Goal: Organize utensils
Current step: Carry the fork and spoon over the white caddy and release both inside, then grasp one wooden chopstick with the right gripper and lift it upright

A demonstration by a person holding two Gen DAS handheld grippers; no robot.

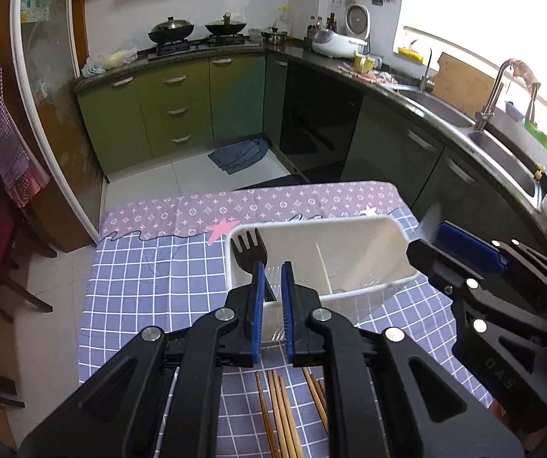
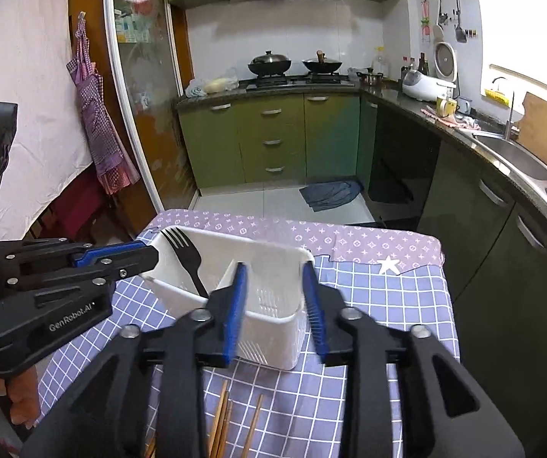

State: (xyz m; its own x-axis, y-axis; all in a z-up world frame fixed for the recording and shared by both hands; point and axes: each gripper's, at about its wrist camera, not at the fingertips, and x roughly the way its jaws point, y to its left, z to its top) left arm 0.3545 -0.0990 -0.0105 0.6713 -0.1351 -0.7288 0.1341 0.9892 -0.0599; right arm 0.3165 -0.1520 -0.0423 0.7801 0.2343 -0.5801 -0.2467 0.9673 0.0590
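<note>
1. Quick rundown: a white plastic utensil caddy (image 2: pixel 258 305) with a divider sits on the blue checked tablecloth (image 2: pixel 380 305), and a black plastic fork (image 2: pixel 187 257) already stands in its left compartment, tines up, leaning against the far wall. The right compartment looks empty as far as I can see.

2. The left gripper (image 1: pixel 272 297) hovers right by the fork's handle. Its blue pads have a narrow gap between them and nothing is clamped, so I'd call it slightly parted and not holding anything. The fork handle shows through that gap, but the pads don't seem to touch it.

3. The right gripper (image 2: pixel 275 309) is spread wide and empty, hanging over the caddy's right compartment.

4. What's left to sort: a bunch of wooden chopsticks (image 1: pixel 279 412) lying on the cloth at the near side of the caddy, partly hidden under both grippers. I can't count them properly.

5. Handling guess: chopsticks are light, stiff and thin, and smooth enough to roll or pivot in the pads. I'd grab one around mid-length, or a bit toward the thicker end, squarely across the pads so it doesn't swing.

6. The caddy itself looks light, so poking it hard with a stick could shove or tip it. Lower them in gently.
</note>
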